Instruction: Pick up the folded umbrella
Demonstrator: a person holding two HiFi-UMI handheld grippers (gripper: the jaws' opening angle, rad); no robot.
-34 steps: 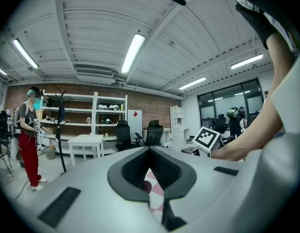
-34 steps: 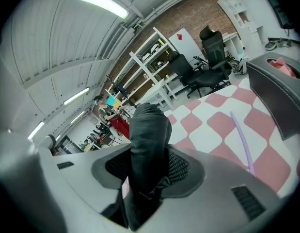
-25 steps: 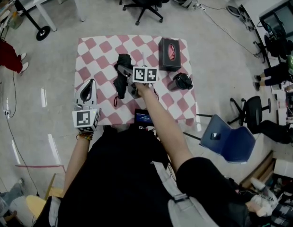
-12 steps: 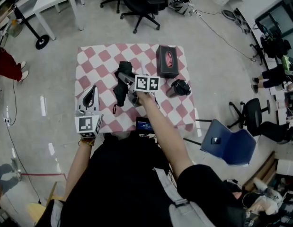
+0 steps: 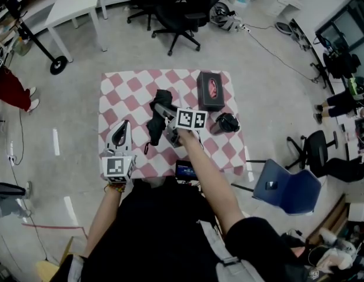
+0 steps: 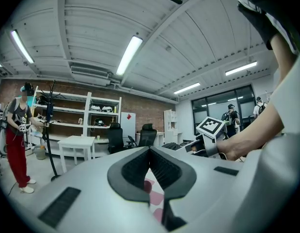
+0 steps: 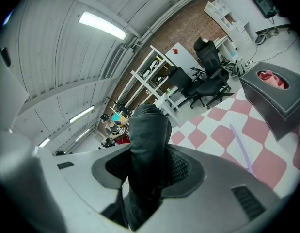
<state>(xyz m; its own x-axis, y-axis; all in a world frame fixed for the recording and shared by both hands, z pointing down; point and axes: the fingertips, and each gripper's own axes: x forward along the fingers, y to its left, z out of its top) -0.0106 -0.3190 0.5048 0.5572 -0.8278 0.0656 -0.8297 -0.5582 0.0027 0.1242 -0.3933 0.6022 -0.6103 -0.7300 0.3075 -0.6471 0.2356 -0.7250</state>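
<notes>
The folded umbrella (image 5: pixel 153 128) is black and hangs lengthwise over the middle of the red-and-white checked table (image 5: pixel 120 90). My right gripper (image 5: pixel 163 112) is shut on it near its upper part. In the right gripper view the umbrella (image 7: pixel 149 130) fills the gap between the dark pads (image 7: pixel 183 166) and sticks up past them. My left gripper (image 5: pixel 119 135) rests over the table's near left corner, apart from the umbrella. In the left gripper view (image 6: pixel 150 152) its pads meet with nothing between them.
A black tissue box (image 5: pixel 210 90) stands at the table's far right, a small black object (image 5: pixel 227 122) in front of it. A thin lilac stick (image 7: pixel 241 147) lies on the cloth. A dark screen (image 5: pixel 186 170) sits at the near edge. A blue chair (image 5: pixel 284 181) stands right.
My right gripper has risen a little with the umbrella held in it. The left gripper has stayed at the near left corner.
</notes>
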